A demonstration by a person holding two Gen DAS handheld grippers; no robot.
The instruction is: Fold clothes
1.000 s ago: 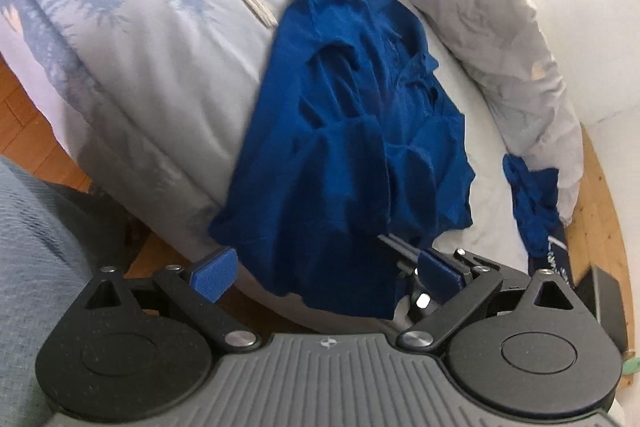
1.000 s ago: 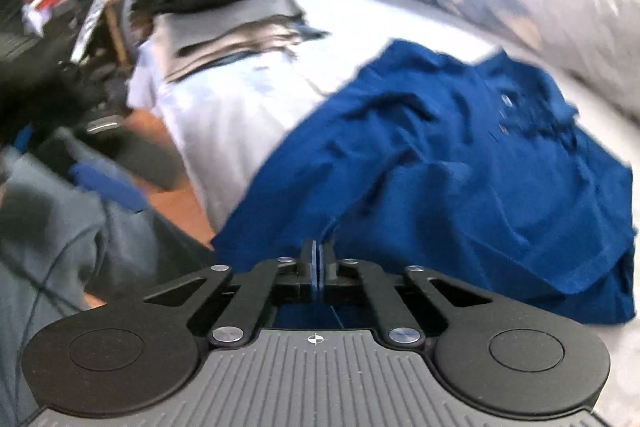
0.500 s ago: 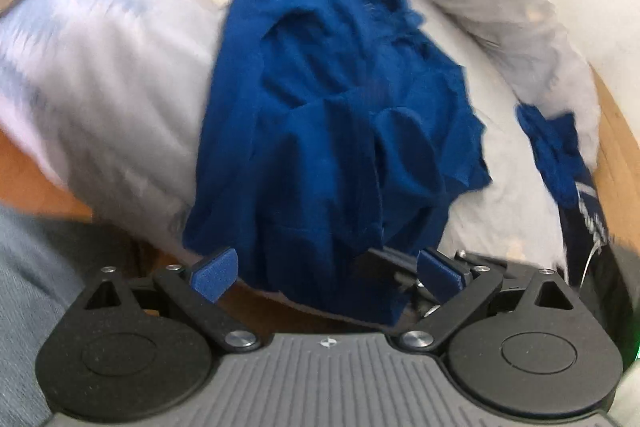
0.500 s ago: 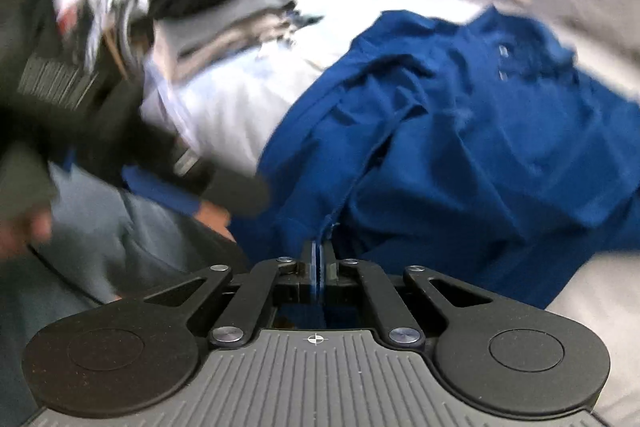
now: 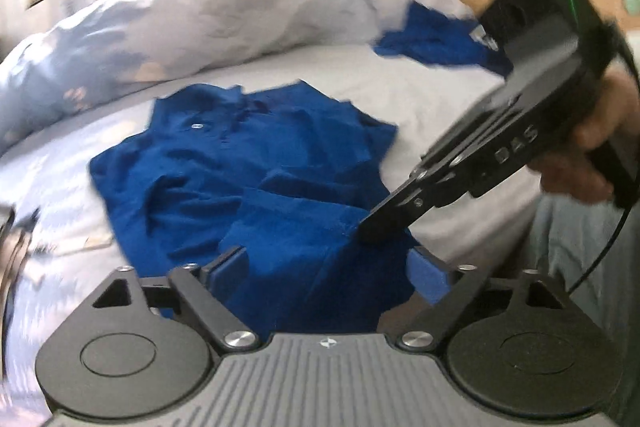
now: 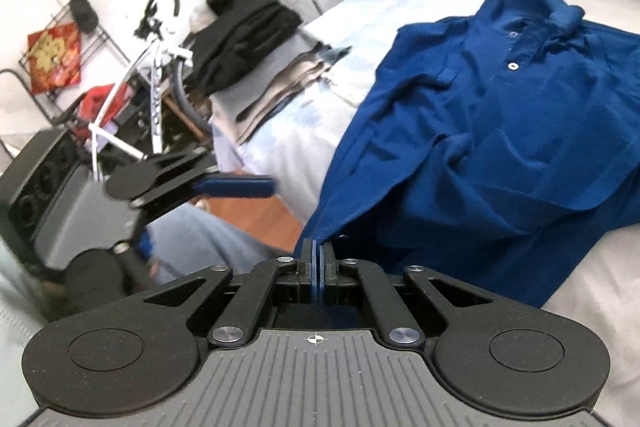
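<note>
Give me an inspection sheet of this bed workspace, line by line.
Surface: bed sheet, pale, rumpled.
Job's things: blue polo shirt spread crumpled, hem at the bed edge.
Clutter: second blue garment by the duvet; stacked clothes.
Grippers: right gripper shut on the shirt's hem; left gripper open, jaws just been closing, shirt between them, pads not pressing.
Cables: black cable from the right gripper.
Surroundings: bicycle, wooden floor.
</note>
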